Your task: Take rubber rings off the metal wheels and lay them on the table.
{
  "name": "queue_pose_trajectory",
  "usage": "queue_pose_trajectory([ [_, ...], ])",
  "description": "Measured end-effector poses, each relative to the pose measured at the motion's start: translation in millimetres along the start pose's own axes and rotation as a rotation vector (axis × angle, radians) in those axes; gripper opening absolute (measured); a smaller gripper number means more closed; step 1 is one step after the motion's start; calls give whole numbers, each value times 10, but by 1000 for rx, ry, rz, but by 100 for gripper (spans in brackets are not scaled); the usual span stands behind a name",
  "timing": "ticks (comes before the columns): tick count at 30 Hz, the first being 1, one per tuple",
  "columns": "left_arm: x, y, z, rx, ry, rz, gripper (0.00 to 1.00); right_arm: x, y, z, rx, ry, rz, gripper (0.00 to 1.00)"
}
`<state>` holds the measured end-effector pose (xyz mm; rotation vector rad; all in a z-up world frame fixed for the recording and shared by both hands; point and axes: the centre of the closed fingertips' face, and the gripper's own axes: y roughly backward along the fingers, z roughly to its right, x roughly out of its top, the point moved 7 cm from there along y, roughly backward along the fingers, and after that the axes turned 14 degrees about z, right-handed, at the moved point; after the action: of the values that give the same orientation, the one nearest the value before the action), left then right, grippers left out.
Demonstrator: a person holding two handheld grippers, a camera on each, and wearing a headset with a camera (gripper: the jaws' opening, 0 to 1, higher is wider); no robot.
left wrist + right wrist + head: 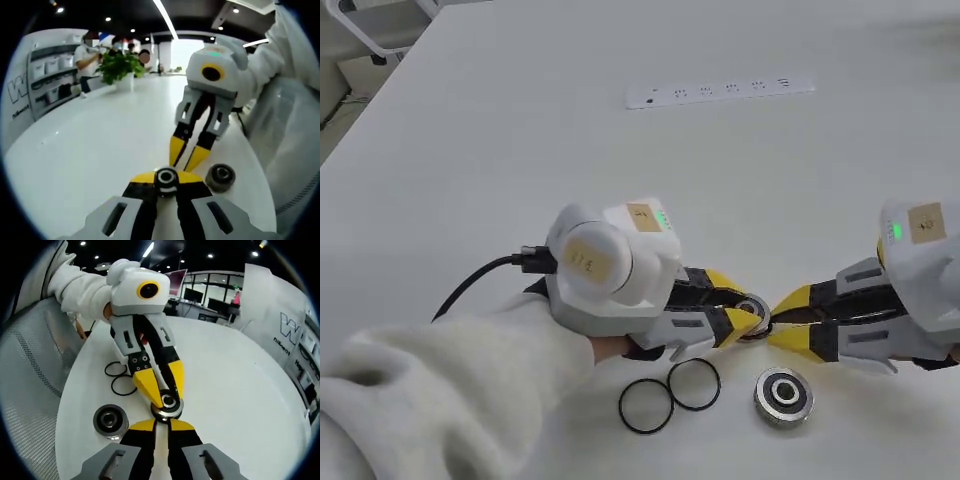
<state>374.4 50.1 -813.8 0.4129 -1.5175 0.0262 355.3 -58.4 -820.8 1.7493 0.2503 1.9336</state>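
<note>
My left gripper (748,318) (166,181) is shut on a small metal wheel (753,312) (166,177) (168,405), held just above the table. My right gripper (775,325) (159,426) comes in from the right, its jaws together and its tips against that wheel's rim. I cannot make out whether a ring is pinched between them. A second wheel (783,393) (220,176) (110,421) with a dark rubber ring around it lies flat on the table close by. Two loose black rubber rings (646,405) (695,383) (124,386) lie side by side in front of the left gripper.
The white table (620,160) stretches away ahead. A white power strip (720,91) lies far back. A black cable (480,280) trails from the left gripper over the person's white sleeve (430,400). People and a potted plant (117,65) stand beyond the far edge.
</note>
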Motion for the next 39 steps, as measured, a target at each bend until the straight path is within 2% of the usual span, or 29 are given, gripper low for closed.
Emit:
queue_pose_trajectory([
  [1,0,1,0,1,0,0,14,-2,-3,-3,-8,-3,0,4],
  [4,0,2,-2,1,0,-1,14,-8,1,7,-7,52,-8,2],
  [9,-1,3,-1,1,-1,-1,13,4,6,6,0,38,-8,0],
  [11,-1,3,-1,1,-1,-1,14,28,11,26,-9,21,14,0],
  [12,-1,3,-3,2,-2,-1,14,11,19,38,-12,-22,11,0],
  [13,-1,3,-4,2,-1,-2,13,-2,20,58,-15,-20,18,0],
  [16,0,3,-4,3,-3,-3,13,-10,29,68,-34,-75,35,0],
  [17,0,4,-6,4,-4,-4,13,-13,33,75,-50,-106,40,0],
  [19,0,16,-20,11,3,-8,13,-28,53,128,-90,-123,52,0],
  [20,-1,22,-23,11,4,-10,13,-35,65,155,-121,-166,63,0],
  [22,-2,22,-26,14,8,-9,12,-40,58,150,-116,-209,72,0],
  [27,-2,20,-30,18,8,-11,12,-41,59,150,-138,-230,79,0],
  [31,-1,21,-36,28,15,-14,12,-55,74,183,-170,-368,122,0],
  [34,0,23,-39,31,21,-15,12,-75,96,189,-168,-478,169,0],
  [35,2,23,-39,32,21,-17,12,-80,104,193,-176,-499,183,0],
  [36,3,23,-39,33,22,-18,12,-79,111,199,-177,-486,183,0],
  [39,5,25,-39,33,22,-18,12,-94,101,196,-184,-520,188,0],
])
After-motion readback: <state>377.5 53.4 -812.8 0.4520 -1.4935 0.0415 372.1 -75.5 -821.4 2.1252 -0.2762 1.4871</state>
